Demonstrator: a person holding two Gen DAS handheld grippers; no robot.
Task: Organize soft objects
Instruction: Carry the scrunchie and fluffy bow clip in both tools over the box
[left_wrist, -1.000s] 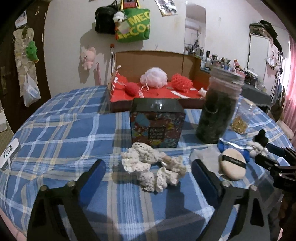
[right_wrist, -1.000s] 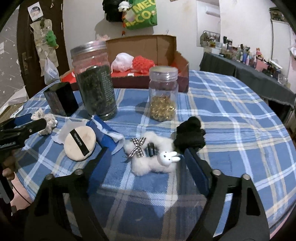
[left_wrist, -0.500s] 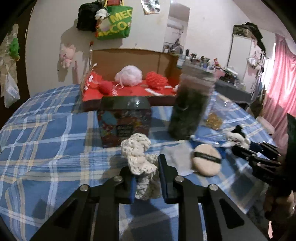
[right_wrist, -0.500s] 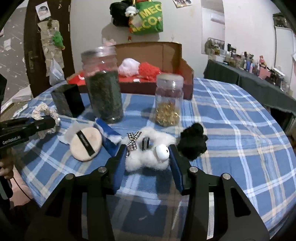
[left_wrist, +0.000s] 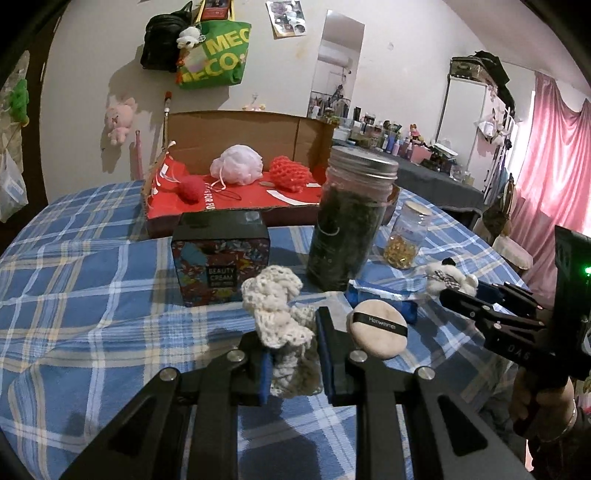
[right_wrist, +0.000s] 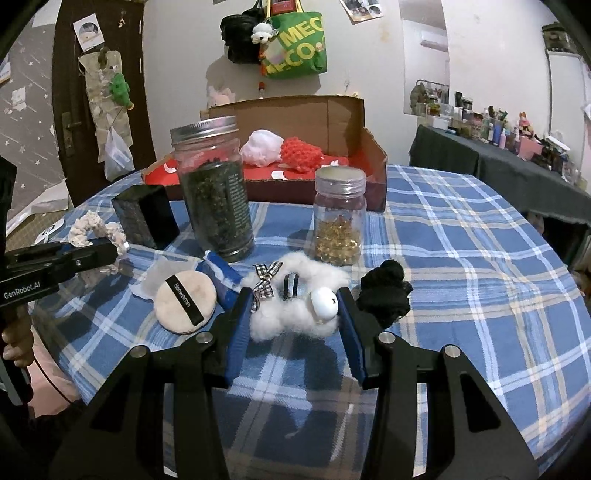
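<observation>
Our left gripper (left_wrist: 291, 354) pinches the cream crocheted scrunchie (left_wrist: 277, 306), lifted before the beauty cream box (left_wrist: 220, 258); our right gripper (right_wrist: 293, 325) squeezes the white fluffy scrunchie (right_wrist: 295, 306) right of that box.

A second ago my left gripper (left_wrist: 291, 354) stands wide open around the cream crochet scrunchie (left_wrist: 279, 314) lying flat on the plaid tablecloth (left_wrist: 92, 295); now its pads are pinched on it — the scrunchie bunches up between them and stands taller, its top lifted toward the black box (left_wrist: 220, 258). My right gripper (right_wrist: 293, 332) has also drawn in from wide open, and its blue pads now press both sides of the fluffy white scrunchie (right_wrist: 295, 306) with the bunny face — squeezed narrower than before.
</observation>
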